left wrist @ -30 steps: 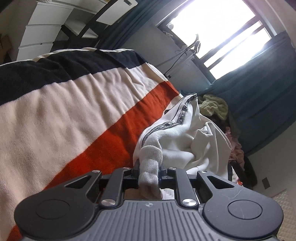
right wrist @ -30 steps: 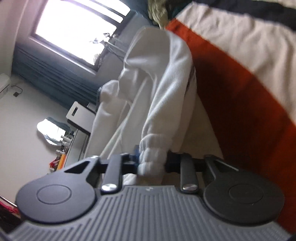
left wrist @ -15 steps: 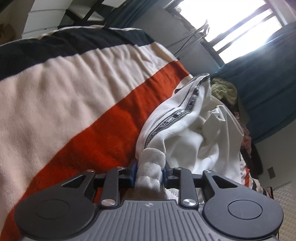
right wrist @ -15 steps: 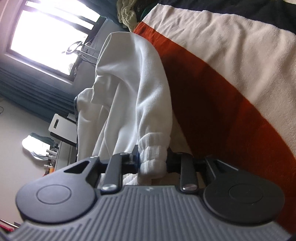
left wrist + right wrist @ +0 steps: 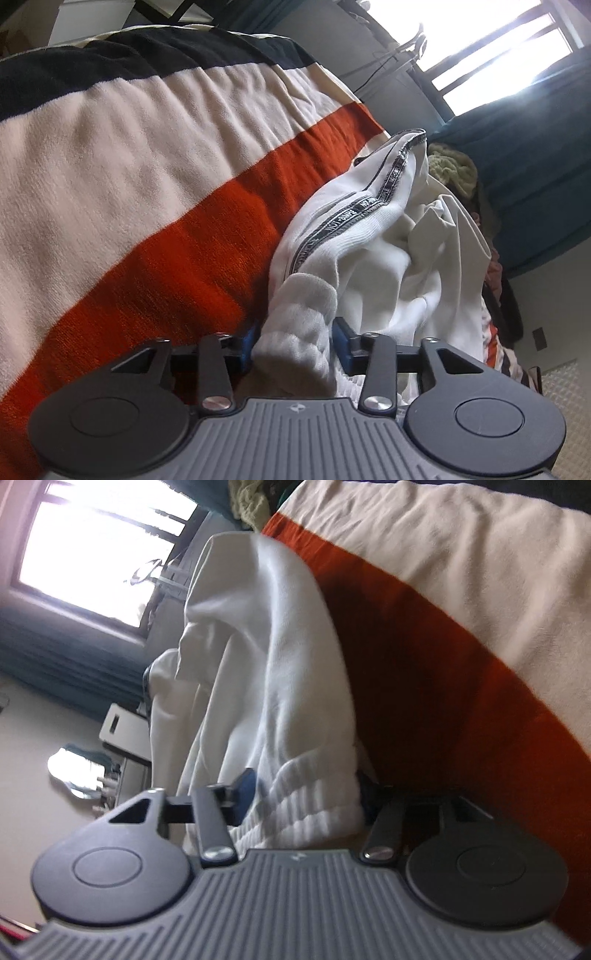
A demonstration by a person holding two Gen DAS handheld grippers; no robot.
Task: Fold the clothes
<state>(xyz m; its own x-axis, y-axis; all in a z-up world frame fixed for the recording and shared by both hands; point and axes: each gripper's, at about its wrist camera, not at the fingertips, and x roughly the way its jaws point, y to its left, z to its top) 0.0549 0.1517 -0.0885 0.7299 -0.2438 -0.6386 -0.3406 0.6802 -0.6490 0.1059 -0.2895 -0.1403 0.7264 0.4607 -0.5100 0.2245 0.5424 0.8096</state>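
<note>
White sweatshirt (image 5: 388, 251) lies bunched on the striped blanket (image 5: 147, 192), along the edge of the orange band; a sleeve runs toward each gripper. One sleeve carries a dark lettered tape (image 5: 354, 214).

Left gripper (image 5: 295, 343): jaws opening, ribbed cuff (image 5: 299, 325) between the blue pads. A gap shows at the right pad; the cuff looks released or nearly so, resting rather than pinched.

Right gripper (image 5: 303, 797): jaws opening, the other ribbed cuff (image 5: 310, 805) between them. The left pad stands clear of the knit; the right pad is partly hidden behind the cuff, contact there cannot be told.

Handling, judged: thick fleece-like knit, soft, light, no stiffness, so it slumps and holds creases where dropped. Not slippery and not fragile. The cuffs are the densest and best-defined parts and make good pinch points; the hem and shoulder seams should serve for later folds. The blanket's pile probably drags on the cloth, so lifting should work better than sliding.

Against the frames a second ago: both cuffs were squeezed narrow between tightly closed pads; now both have spread back to full width as the jaws part. The blanket fills more of each view and the sleeves lie lower and slacker, consistent with both grippers having come down to lay the sleeves.
</note>
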